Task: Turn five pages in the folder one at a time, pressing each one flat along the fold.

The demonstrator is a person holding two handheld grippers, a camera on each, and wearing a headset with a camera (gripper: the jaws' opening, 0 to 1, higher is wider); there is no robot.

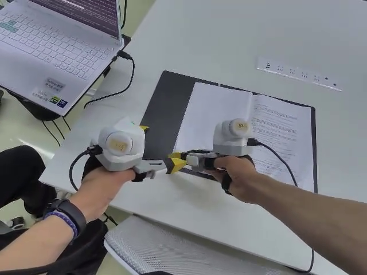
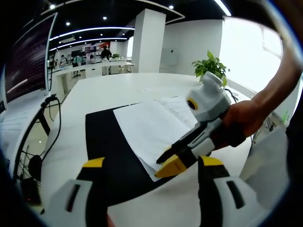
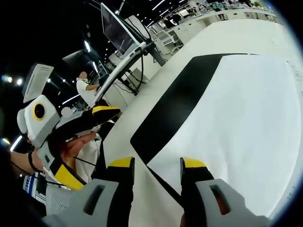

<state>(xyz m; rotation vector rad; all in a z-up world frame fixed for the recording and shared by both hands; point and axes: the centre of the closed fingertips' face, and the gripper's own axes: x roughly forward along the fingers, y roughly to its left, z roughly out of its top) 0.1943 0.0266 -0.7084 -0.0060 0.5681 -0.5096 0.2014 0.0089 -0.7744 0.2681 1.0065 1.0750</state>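
A flat black folder (image 1: 163,114) holds white paper pages (image 1: 212,114); the left gripper (image 2: 151,162) and right gripper (image 3: 157,162) are held released.

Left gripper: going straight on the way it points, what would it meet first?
Likely the right gripper, its yellow tips straight ahead above the white page corner on the open black folder; depth unclear.

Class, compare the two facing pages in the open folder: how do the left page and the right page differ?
The left page is blank; the right page carries printed text. The left page leaves a wide black strip of the folder bare beside it; the right page leaves only a thin border. Both are white and meet at the fold.
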